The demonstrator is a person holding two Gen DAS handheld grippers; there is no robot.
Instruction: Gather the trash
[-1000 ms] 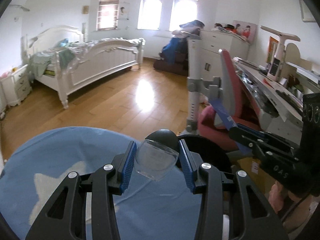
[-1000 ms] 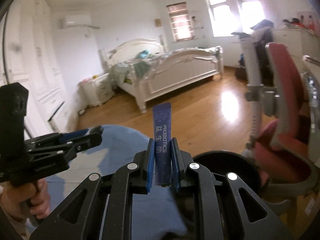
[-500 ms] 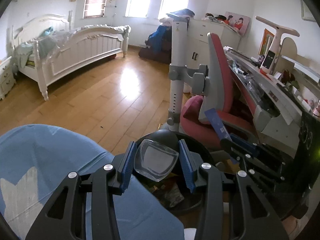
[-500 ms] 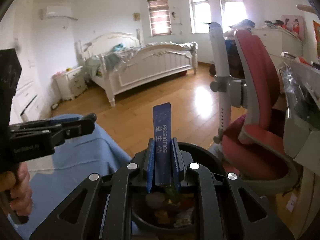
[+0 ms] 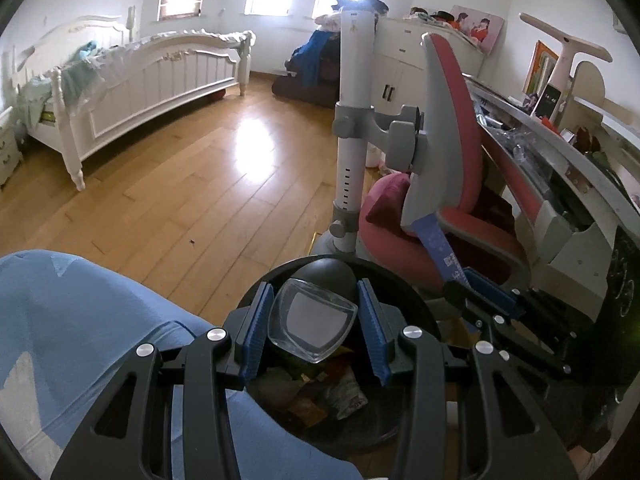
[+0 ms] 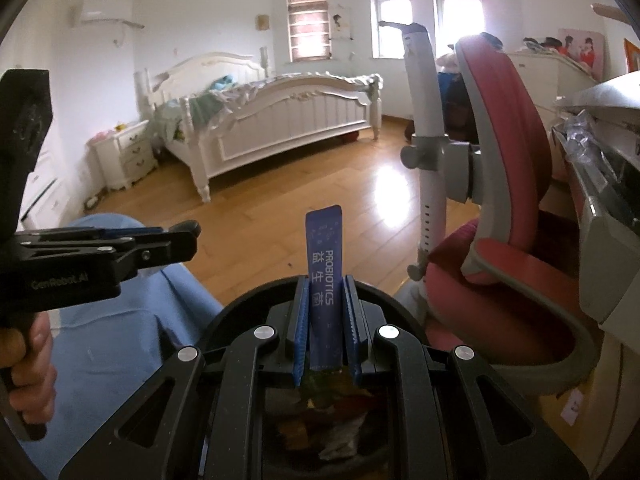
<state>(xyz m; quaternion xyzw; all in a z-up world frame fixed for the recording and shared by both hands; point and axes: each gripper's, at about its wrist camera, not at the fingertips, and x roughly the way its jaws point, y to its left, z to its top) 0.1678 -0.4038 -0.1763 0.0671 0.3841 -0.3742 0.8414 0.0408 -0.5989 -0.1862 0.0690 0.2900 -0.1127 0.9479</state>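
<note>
Above the black bin (image 5: 256, 300), my left gripper (image 5: 312, 322) clamps a clear plastic cup (image 5: 312, 320) across its walls: light, thin, crushable, slippery. My right gripper (image 6: 325, 328) pinches a flat blue probiotics sachet (image 6: 324, 264) at its lower end: weightless, floppy.

Two claws in play: the left claw (image 5: 313, 322) with one clear plastic cup (image 5: 312, 325), the right claw (image 6: 325, 322) with one blue probiotics sachet (image 6: 324, 264). One black trash bin (image 5: 416, 312) below, wrappers inside too jumbled to count. One red chair (image 5: 448, 184), one white bed (image 6: 280, 120), one nightstand (image 6: 126, 156), one desk (image 5: 560, 152), three windows.
</note>
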